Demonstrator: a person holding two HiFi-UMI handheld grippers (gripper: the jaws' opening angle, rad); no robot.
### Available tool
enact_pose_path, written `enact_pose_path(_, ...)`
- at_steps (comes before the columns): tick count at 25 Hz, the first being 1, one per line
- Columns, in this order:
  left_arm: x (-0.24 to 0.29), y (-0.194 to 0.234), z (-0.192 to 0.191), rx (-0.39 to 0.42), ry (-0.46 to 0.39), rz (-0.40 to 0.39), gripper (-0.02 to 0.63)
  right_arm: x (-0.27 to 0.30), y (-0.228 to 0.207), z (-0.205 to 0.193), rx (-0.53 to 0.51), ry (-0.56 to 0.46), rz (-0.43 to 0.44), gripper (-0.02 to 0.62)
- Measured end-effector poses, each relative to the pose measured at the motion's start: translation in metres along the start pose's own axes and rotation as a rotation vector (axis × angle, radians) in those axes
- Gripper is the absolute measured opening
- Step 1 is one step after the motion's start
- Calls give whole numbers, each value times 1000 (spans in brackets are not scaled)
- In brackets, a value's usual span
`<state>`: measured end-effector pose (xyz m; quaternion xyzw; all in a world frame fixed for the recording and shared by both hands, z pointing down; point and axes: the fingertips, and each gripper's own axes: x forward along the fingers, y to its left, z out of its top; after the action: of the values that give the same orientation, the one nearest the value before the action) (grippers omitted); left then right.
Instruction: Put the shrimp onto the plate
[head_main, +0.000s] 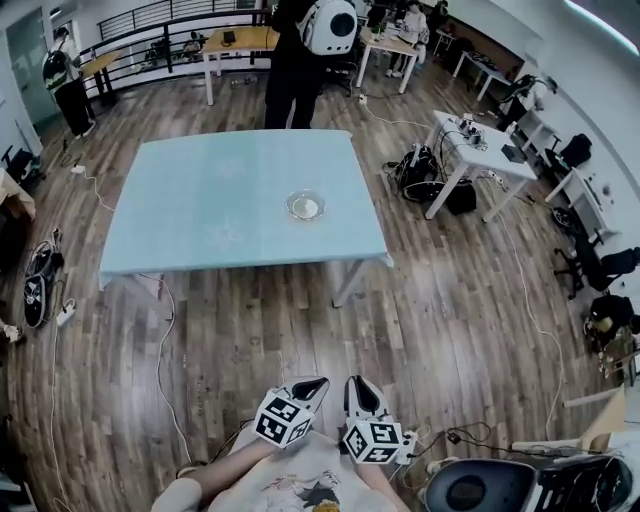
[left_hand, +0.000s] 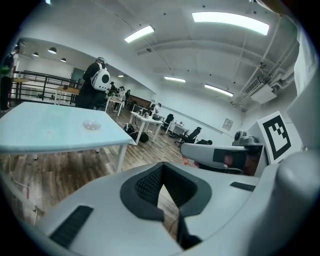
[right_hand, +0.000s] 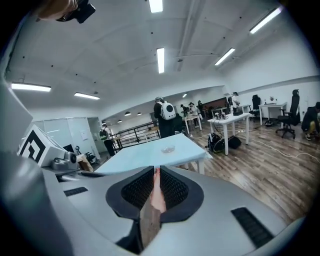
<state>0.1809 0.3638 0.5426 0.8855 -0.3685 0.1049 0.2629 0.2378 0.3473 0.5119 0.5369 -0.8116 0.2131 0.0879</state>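
A small clear glass plate (head_main: 305, 205) sits right of centre on the light blue table (head_main: 220, 170), far ahead of me. Both grippers are held low against my body, well short of the table. My right gripper (head_main: 352, 381) is shut on a thin pink shrimp (right_hand: 157, 197) that shows between its black pads. The left gripper (head_main: 318, 381) has its pads closed to a narrow wedge with nothing in it. The plate (left_hand: 91, 125) appears small in the left gripper view, and the plate (right_hand: 168, 149) lies straight ahead in the right gripper view.
A person in black with a white backpack (head_main: 303, 45) stands at the table's far edge. A white desk (head_main: 478, 148) with bags (head_main: 420, 172) beside it is to the right. Cables (head_main: 160, 350) trail over the wood floor between me and the table.
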Motion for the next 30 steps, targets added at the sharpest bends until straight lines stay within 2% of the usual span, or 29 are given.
enact_pose_path(4, 1, 49, 31, 13, -24, 13, 8, 48, 16, 26, -27, -31, 11, 57)
enact_pose_path(8, 3, 72, 43, 16, -14, 4, 8, 72, 19, 38, -18, -31, -4, 57)
enact_pose_path(17, 20, 110, 40, -40, 10, 10, 8, 115, 10, 25, 30, 24, -16, 57)
enact_pose_path(20, 28, 123, 44, -51, 20, 26, 8, 136, 10, 30, 31, 36, 10, 57)
enact_pose_path(26, 49, 167, 73, -88, 9, 107, 8, 193, -2, 51, 29, 54, 86, 57)
enact_pose_path(30, 78, 185, 106, -50, 11, 136, 8, 237, -18, 78, 1, 62, 153, 57)
